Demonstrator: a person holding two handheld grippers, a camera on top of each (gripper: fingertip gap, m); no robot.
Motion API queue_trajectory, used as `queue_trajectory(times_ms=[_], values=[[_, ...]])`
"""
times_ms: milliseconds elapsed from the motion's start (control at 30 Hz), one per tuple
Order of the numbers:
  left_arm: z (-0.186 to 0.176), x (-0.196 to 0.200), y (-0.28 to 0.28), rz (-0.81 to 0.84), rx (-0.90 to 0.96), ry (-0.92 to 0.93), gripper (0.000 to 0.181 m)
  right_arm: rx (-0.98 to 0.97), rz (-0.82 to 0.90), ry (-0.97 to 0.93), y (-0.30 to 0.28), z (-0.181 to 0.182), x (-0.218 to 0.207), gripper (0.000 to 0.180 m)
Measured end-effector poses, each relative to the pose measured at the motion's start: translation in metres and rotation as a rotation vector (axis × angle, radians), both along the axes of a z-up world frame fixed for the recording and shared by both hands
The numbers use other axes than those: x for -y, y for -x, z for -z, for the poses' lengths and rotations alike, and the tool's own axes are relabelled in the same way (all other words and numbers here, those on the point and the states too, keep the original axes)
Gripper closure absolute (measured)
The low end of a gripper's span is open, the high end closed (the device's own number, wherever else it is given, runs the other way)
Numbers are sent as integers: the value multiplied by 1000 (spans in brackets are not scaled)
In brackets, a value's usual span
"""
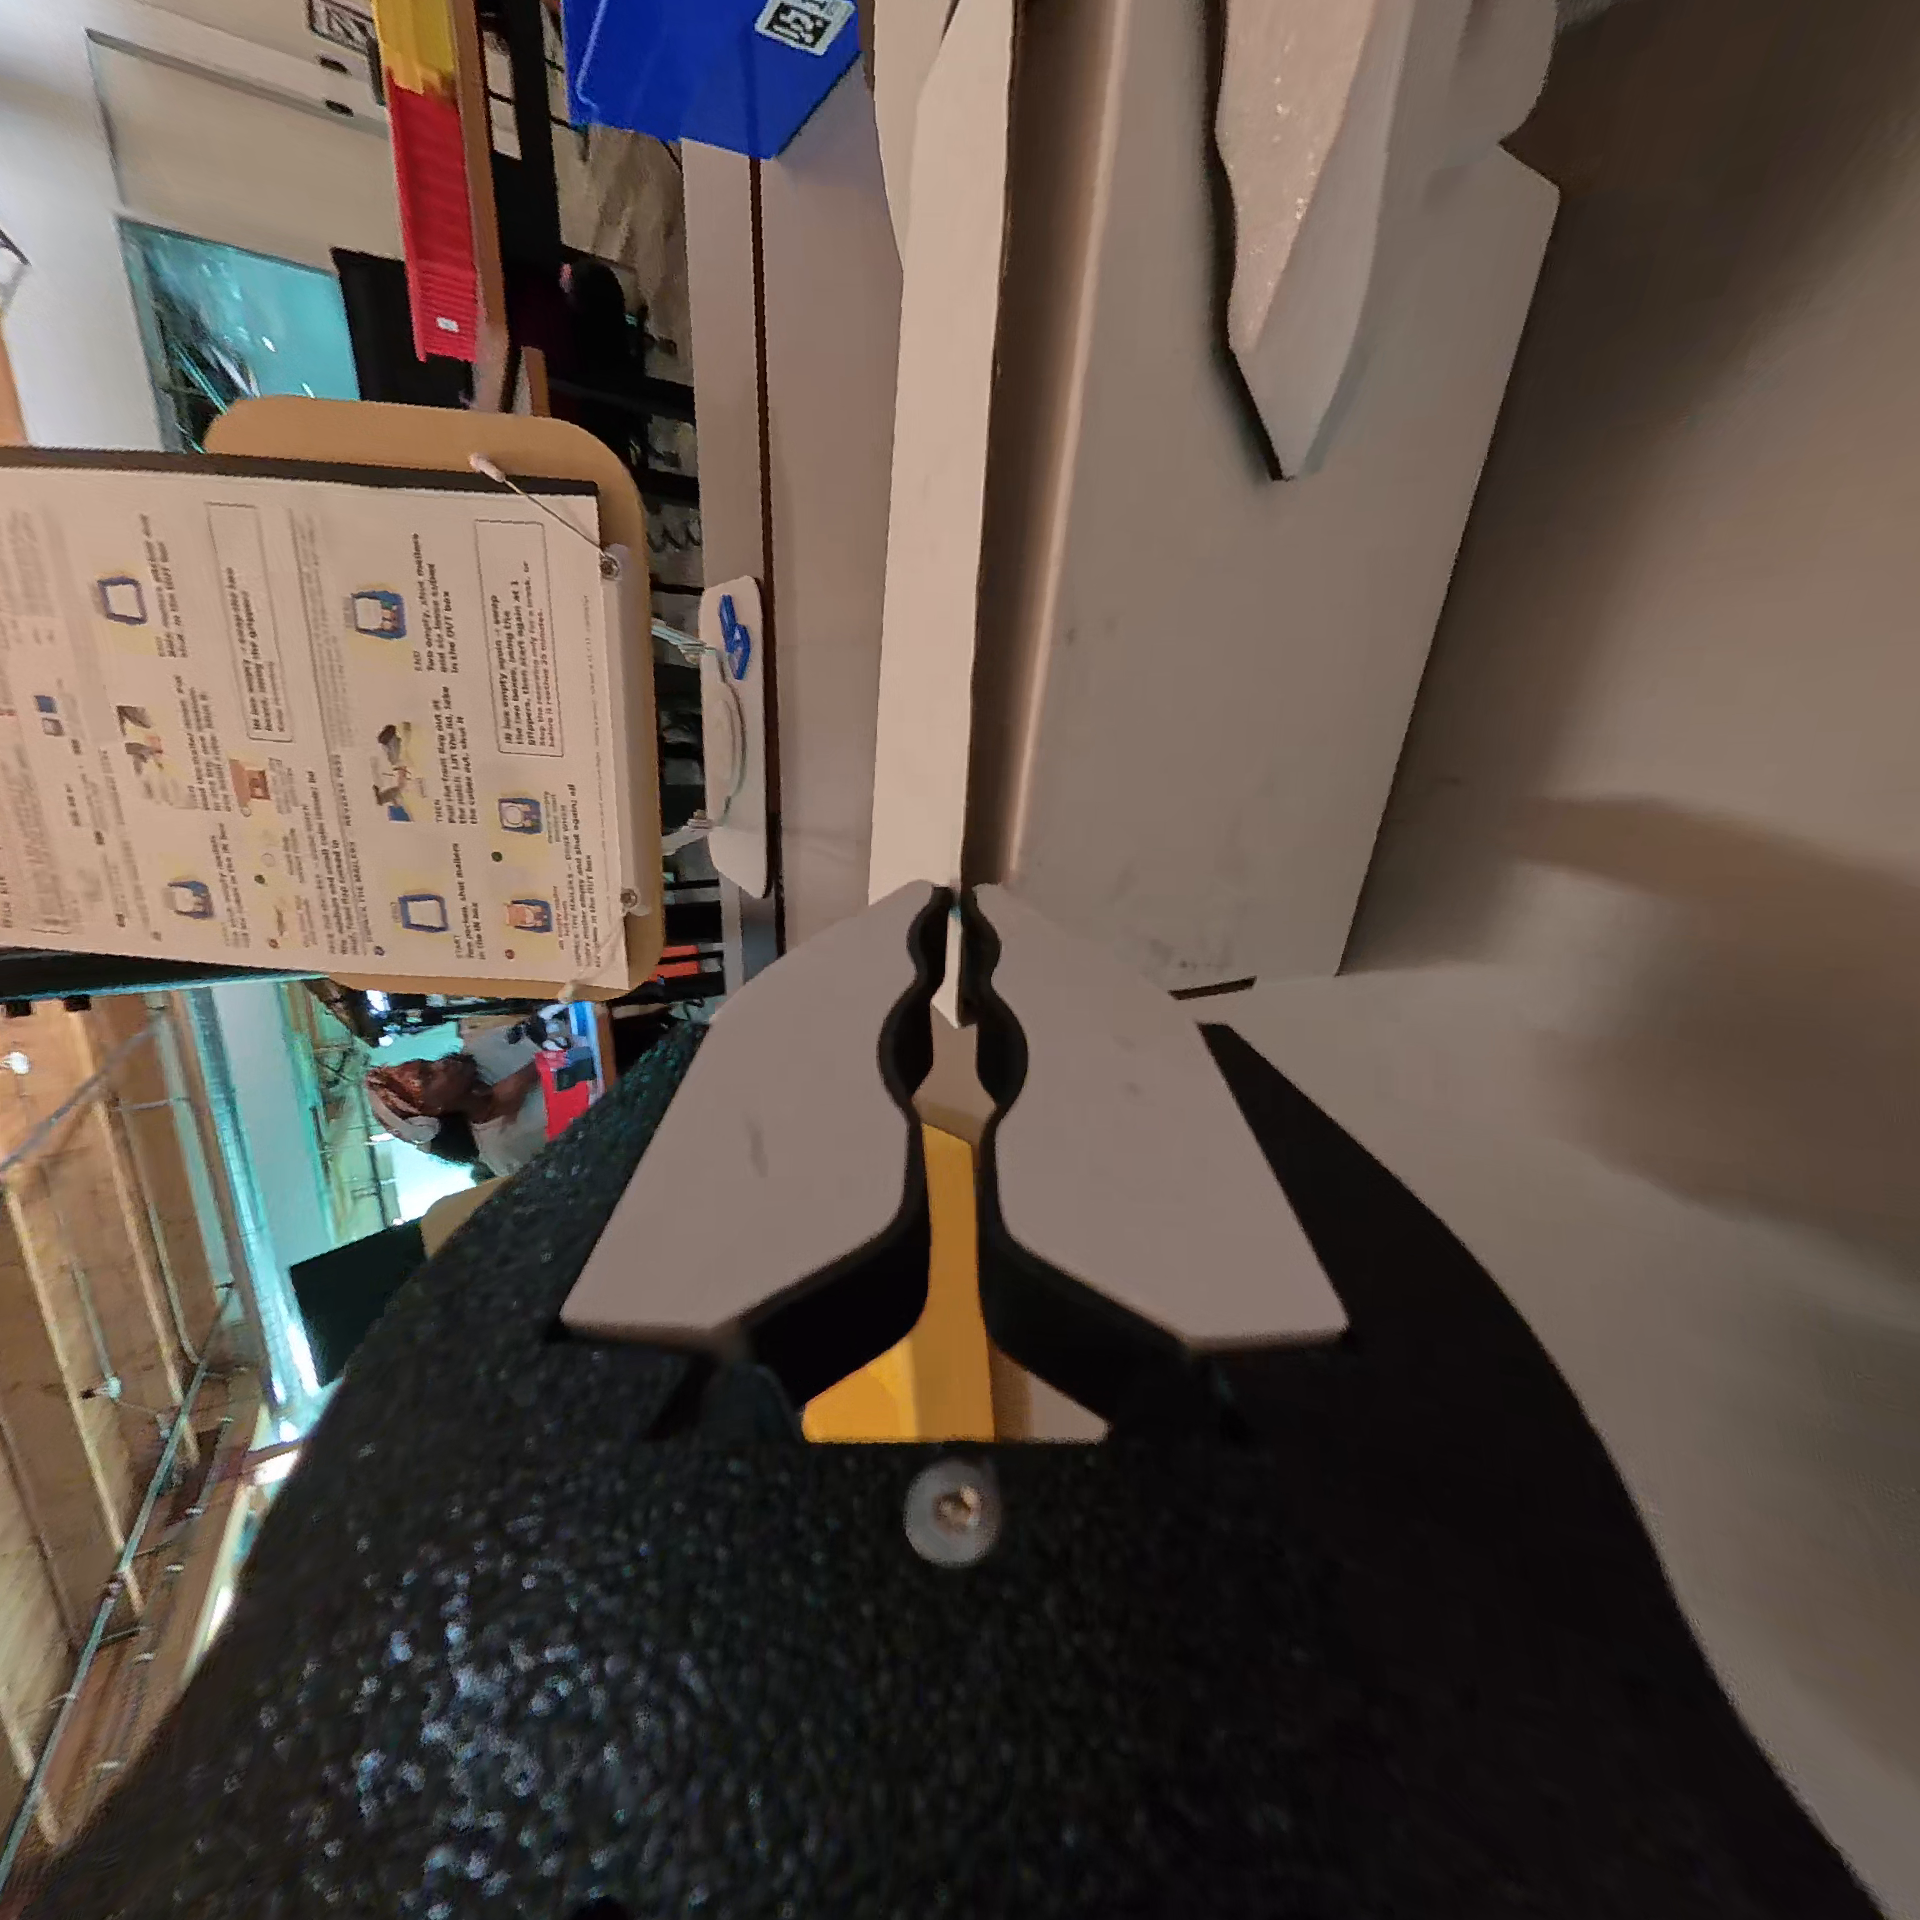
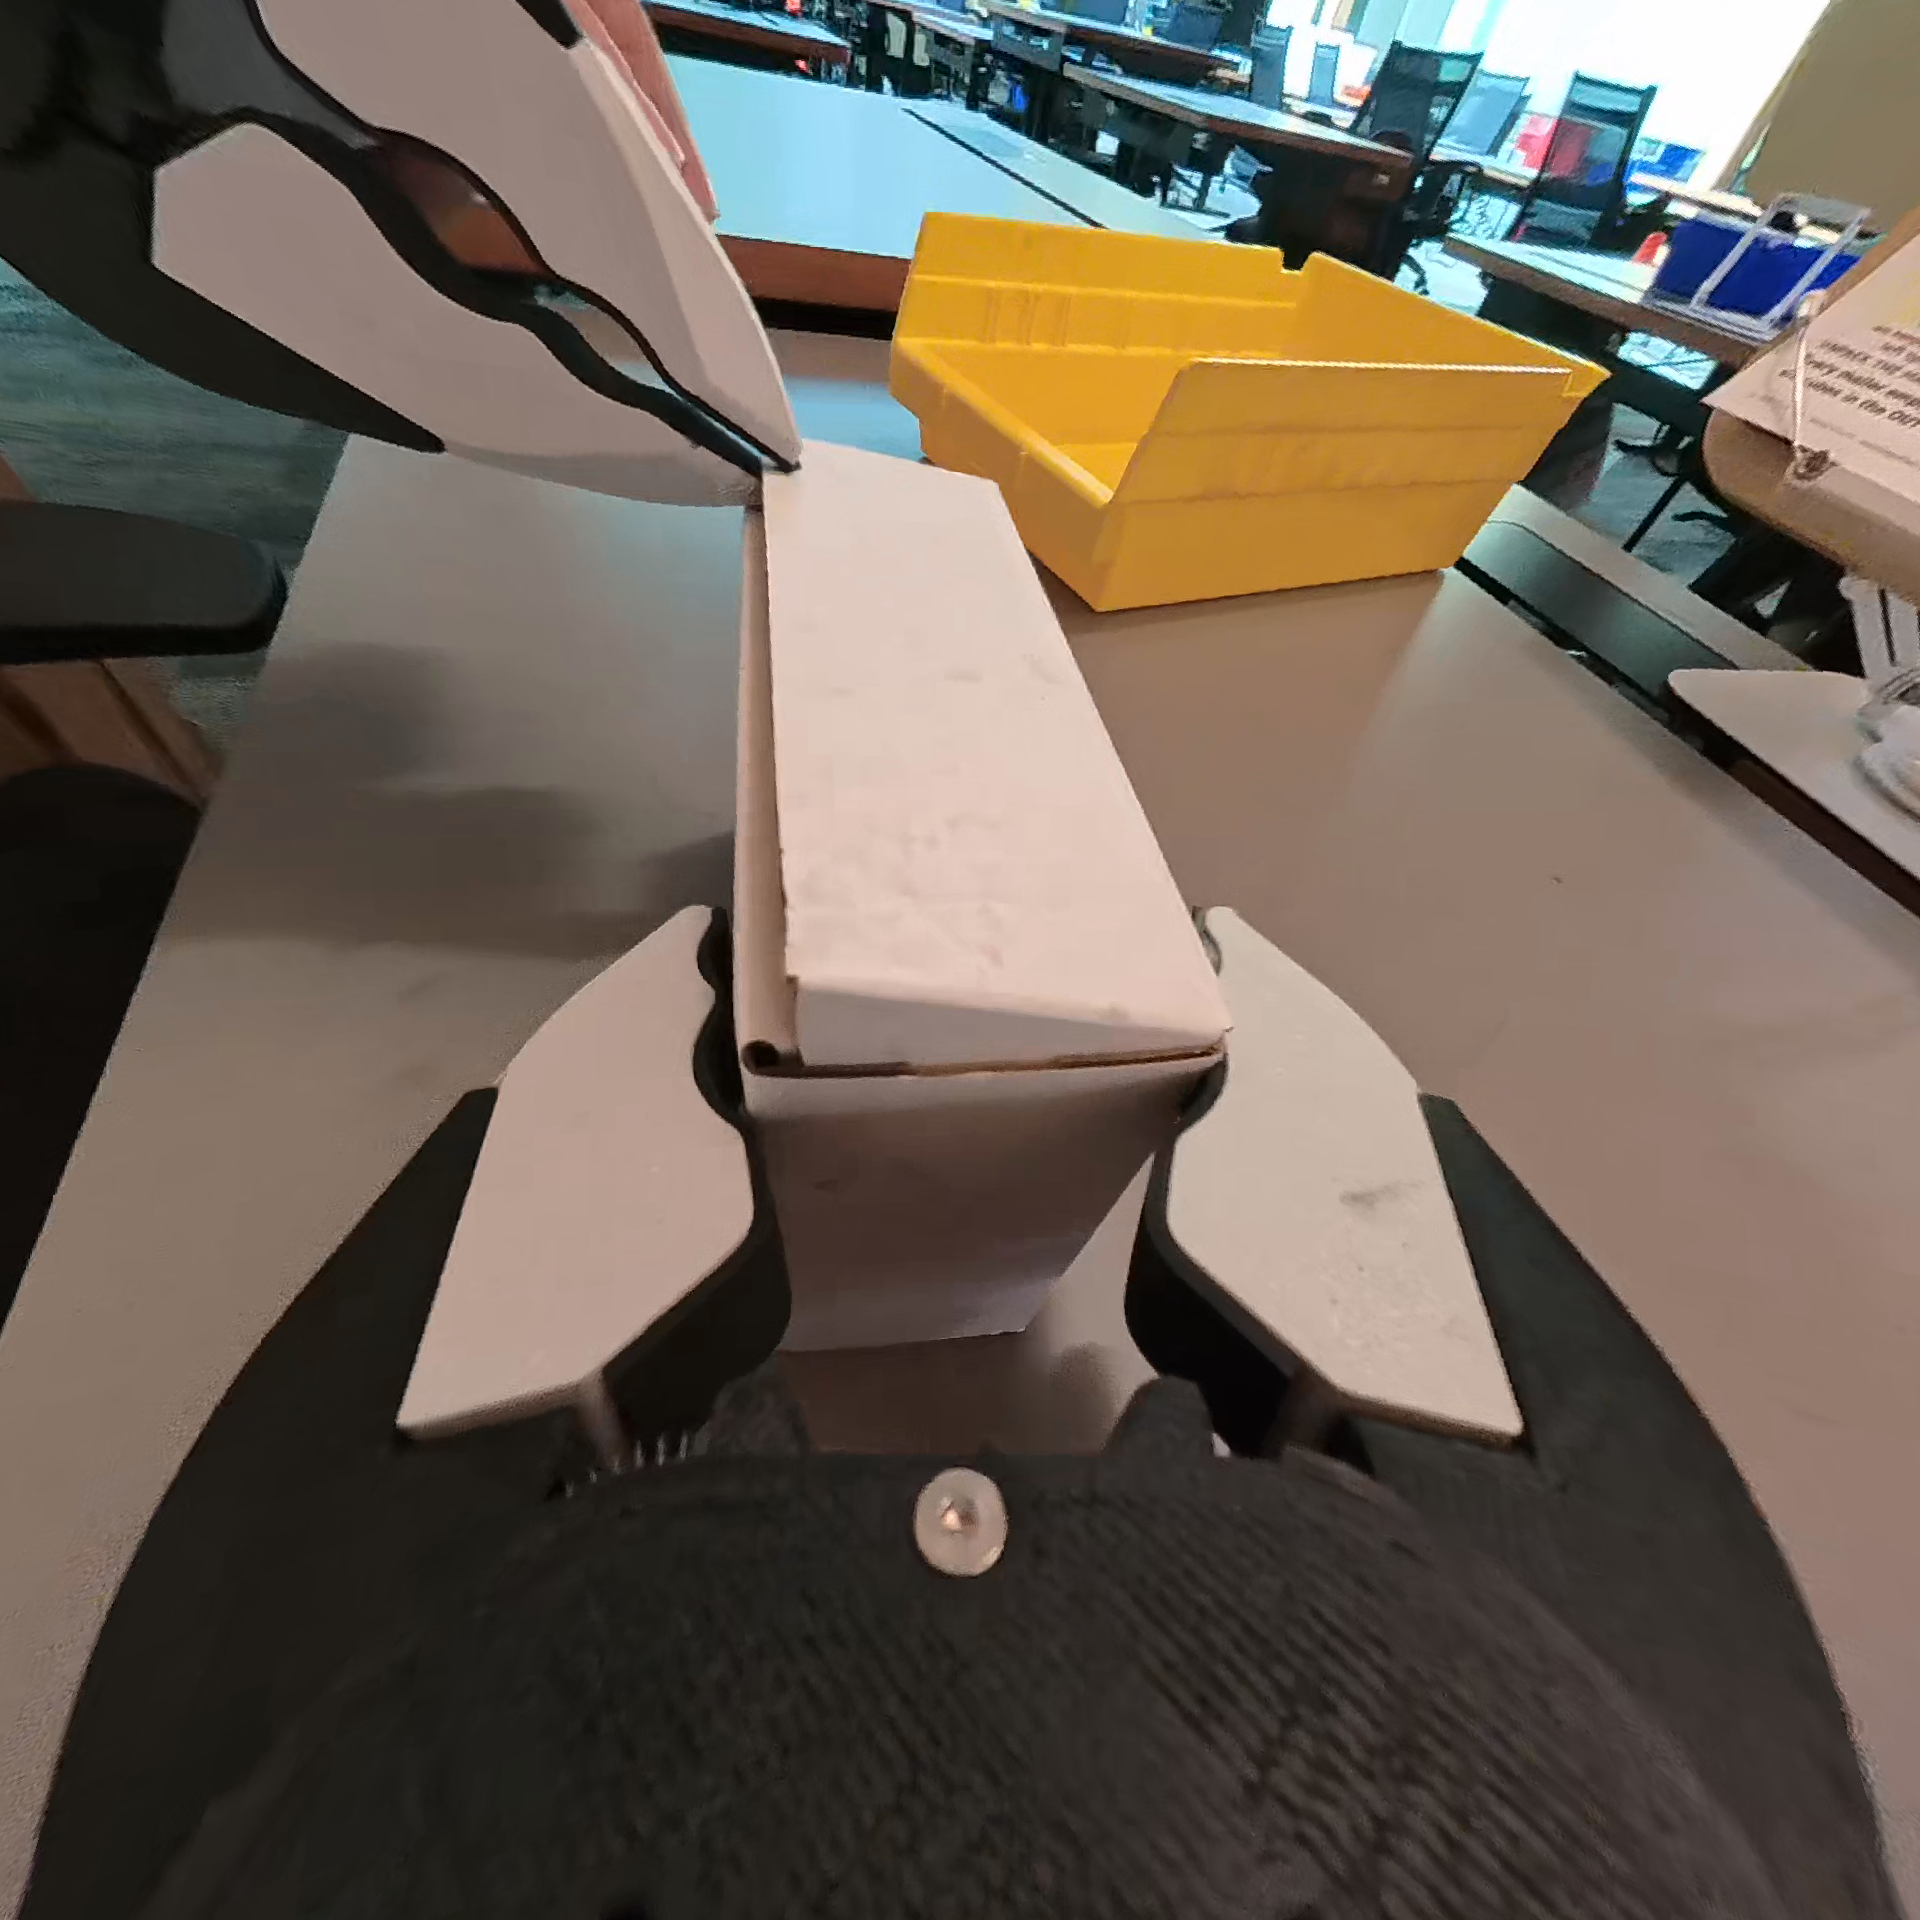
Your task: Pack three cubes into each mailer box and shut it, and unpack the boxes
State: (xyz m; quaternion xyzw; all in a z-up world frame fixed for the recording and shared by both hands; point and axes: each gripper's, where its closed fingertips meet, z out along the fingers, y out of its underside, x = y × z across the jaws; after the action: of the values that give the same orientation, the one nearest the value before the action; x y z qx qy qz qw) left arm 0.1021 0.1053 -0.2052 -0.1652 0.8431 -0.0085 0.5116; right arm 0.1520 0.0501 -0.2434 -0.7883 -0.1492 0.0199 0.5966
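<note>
Your right gripper [image 2: 966,1049] is clamped across the near end of the white mailer box [image 2: 935,748], one finger on each side wall, pinning it on the grey table [image 2: 1455,935]. The box sits just in front of the yellow bin [image 2: 1226,416], lid down but not fully seated: a thin gap shows along the near edge. Your left gripper [image 1: 957,940] is pinched shut on a thin cardboard edge of the box, apparently the lid's front flap at the far left corner; the right wrist view shows its tips at that corner. I'd call this the lid step, though whether you're tucking it shut or pulling the flap out to unpack can't be told; the contents are hidden. Next move: keep the right clamp firm so the box doesn't slide or tip, and work the flap along its fold without creasing the card. The instruction sheet [image 1: 312,717] stands beyond the box.
</note>
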Motion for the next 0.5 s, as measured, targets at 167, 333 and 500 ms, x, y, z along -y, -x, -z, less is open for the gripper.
queue_trajectory(times_ms=[167,333,500], values=[[-15,-2,-4,4,103,-78,180,13,0,104,-1,6,3,99],[-12,-6,-5,-28,54,55,179,7,7,90,0,5,1,99],[-13,-20,1,-36,8,82,159,0,-9,55,1,3,1,99]])
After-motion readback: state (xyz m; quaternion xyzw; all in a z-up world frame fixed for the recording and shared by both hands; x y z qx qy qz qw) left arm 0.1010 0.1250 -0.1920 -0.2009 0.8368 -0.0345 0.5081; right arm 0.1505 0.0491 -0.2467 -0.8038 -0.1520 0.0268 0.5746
